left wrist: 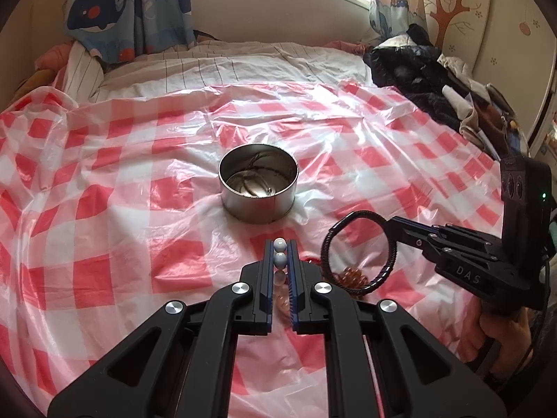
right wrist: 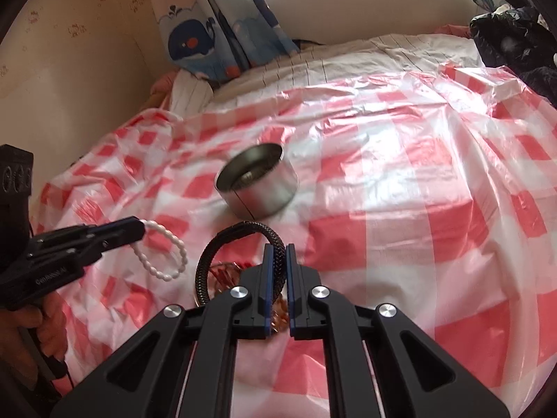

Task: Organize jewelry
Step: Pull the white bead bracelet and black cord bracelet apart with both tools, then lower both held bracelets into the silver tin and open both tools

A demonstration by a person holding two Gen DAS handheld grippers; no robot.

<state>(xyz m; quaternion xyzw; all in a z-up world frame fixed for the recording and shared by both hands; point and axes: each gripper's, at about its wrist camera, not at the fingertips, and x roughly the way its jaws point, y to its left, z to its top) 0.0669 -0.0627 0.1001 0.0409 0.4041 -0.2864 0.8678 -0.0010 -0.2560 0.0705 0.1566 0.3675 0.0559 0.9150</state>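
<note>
A round metal tin [left wrist: 258, 183] stands on the red-and-white checked plastic sheet [left wrist: 104, 174], with metal jewelry inside; it also shows in the right wrist view [right wrist: 259, 184]. My left gripper [left wrist: 280, 245] is shut on a white bead bracelet [left wrist: 280, 259], which hangs as a loop in the right wrist view [right wrist: 167, 254]. My right gripper [right wrist: 278, 249] is shut on a black braided bracelet [right wrist: 222, 244], held above the sheet to the right of the left gripper [left wrist: 358, 252]. An amber bead piece [left wrist: 350, 275] lies on the sheet beneath the black bracelet.
The sheet covers a bed. A pile of dark clothes and bags [left wrist: 428, 80] lies at the far right. Whale-print curtains [left wrist: 128, 10] hang at the back under the window. Striped bedding [left wrist: 226, 62] lies beyond the sheet.
</note>
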